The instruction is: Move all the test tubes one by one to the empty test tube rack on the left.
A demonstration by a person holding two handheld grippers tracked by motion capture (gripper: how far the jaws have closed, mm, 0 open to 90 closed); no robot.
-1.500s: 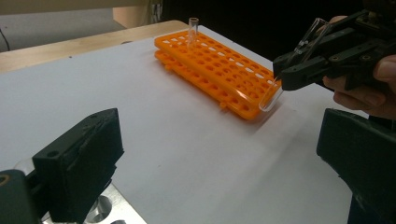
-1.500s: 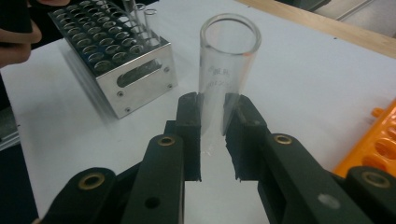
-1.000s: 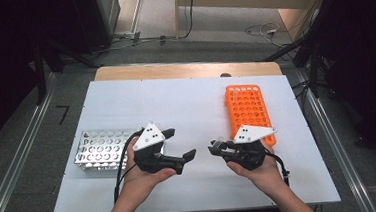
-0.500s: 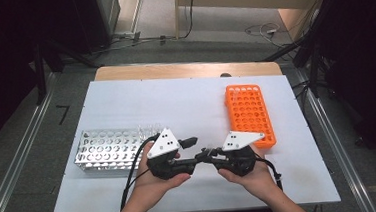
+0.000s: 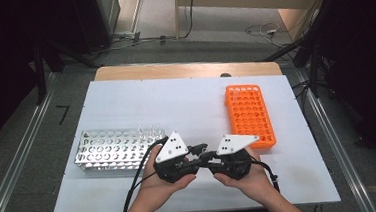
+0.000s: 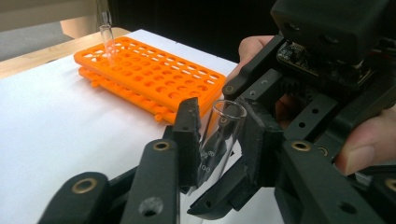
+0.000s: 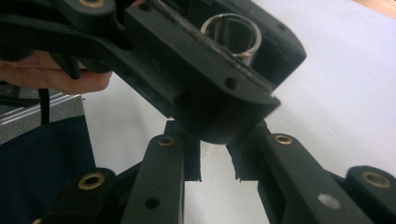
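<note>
Left gripper view, both grippers' fingers [image 6: 189, 140] clamping one glass tube [image 6: 219, 135] (just closed)

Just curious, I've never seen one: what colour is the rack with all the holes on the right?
Bright orange. The rack shows best in the high view.

Both grippers are black, angular tools. The left gripper [image 5: 195, 151] carries a pale grey three-cornered plate behind its fingers, dotted with small dark holes; the right gripper [image 5: 205, 157] wears a matching plate. A black cable loops away from the back of each, far from the fingers. Up close, the left one's fingers [image 6: 187, 135] are flat, matte black blocks on broad link arms, with brass-coloured bushings at the pivots just behind them. The right one's fingers [image 7: 243, 161] are built the same, with small plain holes further back. The forearms are bare, without sleeves.
</note>
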